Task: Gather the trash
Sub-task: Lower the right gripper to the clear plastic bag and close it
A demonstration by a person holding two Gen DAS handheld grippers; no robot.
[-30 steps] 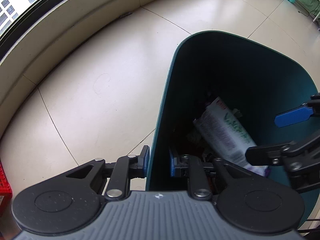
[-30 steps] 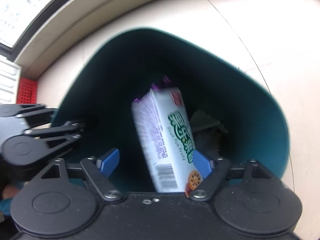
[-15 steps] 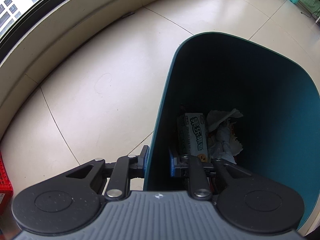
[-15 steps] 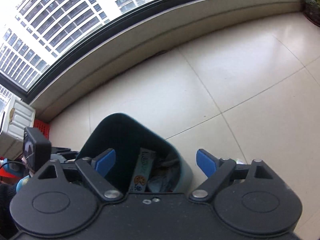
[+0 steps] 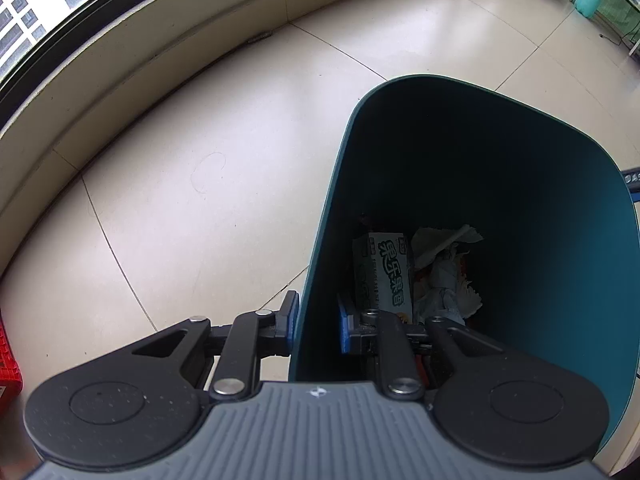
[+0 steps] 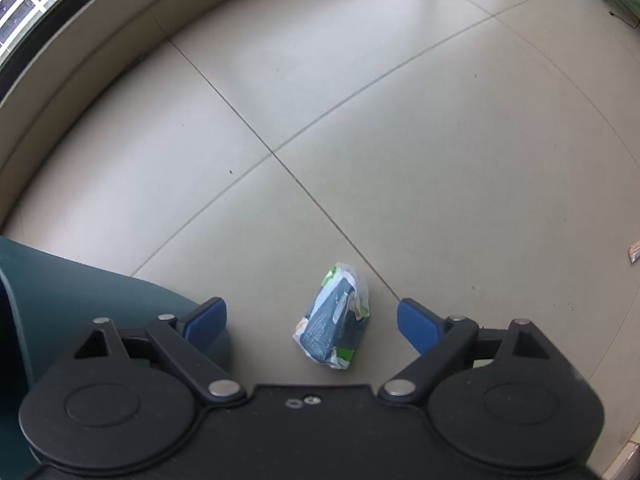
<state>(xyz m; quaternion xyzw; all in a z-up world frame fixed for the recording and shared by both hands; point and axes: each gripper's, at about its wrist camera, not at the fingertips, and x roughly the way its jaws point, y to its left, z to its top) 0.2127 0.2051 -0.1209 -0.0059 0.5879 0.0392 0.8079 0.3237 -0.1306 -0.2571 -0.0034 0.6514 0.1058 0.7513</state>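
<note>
Left tongs (image 5: 314,322) are clamping the near wall of the teal bin (image 5: 320,240), one pad outside and one inside the rim, holding it steady on the tiled floor (image 5: 200,140). Inside the bin a white snack box (image 5: 386,272) with green lettering is standing on end against the left wall, with crumpled white paper (image 5: 444,264) lying just beside it on the right. Moving right: right tongs (image 6: 312,322) are standing wide apart, jaws having just been opening further, gripping nothing. The next piece of trash, a crumpled wrapper (image 6: 332,318), is lying on the floor between the two blue pads (image 6: 206,318) as framed, but below them and not touching either; bin edge is sitting just left of it. Wrapper is looking like thin printed film, dark blue centre, white and green edges, an orange spot at one corner, squashed into a loose lump. Judging it as very light, soft, probably a bit slick, so it is likely collapsing under pressure rather than resisting. Best bet is pinching across the thick middle of the lump, pads coming right down to the floor, not catching a loose edge flap.
</note>
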